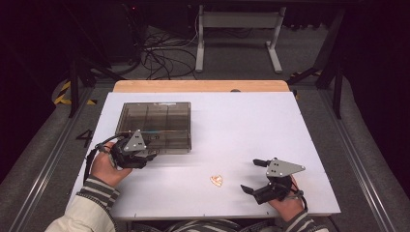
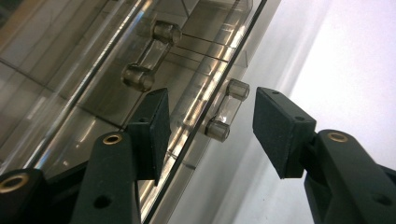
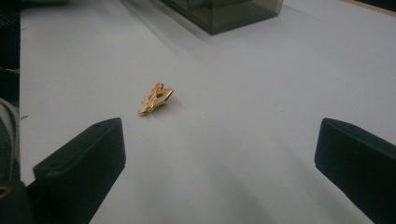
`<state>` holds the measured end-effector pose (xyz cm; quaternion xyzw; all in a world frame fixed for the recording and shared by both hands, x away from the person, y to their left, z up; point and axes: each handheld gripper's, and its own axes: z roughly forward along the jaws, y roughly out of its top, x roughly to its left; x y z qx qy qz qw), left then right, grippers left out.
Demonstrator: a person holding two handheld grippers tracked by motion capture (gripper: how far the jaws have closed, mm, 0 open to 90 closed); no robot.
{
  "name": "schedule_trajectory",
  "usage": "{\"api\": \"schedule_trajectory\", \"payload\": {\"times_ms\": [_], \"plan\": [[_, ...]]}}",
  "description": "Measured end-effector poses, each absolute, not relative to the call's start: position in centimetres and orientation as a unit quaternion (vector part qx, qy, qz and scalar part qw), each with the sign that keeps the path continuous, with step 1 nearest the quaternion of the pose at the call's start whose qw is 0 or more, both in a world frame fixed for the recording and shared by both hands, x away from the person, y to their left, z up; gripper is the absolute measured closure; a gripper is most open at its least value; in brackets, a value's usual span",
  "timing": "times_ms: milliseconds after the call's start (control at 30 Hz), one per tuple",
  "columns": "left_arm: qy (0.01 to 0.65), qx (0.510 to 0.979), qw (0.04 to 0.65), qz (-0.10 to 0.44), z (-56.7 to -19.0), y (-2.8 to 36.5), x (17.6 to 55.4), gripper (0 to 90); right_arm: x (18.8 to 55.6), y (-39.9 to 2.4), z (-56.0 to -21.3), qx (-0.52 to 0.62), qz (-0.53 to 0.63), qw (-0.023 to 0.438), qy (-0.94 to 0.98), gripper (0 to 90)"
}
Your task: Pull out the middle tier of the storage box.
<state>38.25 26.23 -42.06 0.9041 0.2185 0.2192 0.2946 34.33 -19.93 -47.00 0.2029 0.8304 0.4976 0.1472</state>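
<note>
Left gripper (image 2: pixel 208 123) at near edge of smoky plastic box (image 1: pixel 155 125), jaws apart, astride clear latch (image 2: pixel 224 115) on box front; pads not touching latch. One jaw over lid, other outside above white table (image 1: pixel 241 125). Right gripper (image 1: pixel 252 175) well apart, resting on table, jaws wide, nothing between. Small gold clip (image 3: pixel 155 98) lies on table ahead of it.
</note>
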Motion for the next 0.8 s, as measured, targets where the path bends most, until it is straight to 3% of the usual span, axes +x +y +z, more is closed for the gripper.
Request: {"api": "schedule_trajectory", "payload": {"times_ms": [800], "plan": [[0.204,0.911,0.257,0.251,-43.05,25.36,38.31,57.2,34.31,-19.88,-47.02,0.201,0.497,0.146,0.831,2.4]]}}
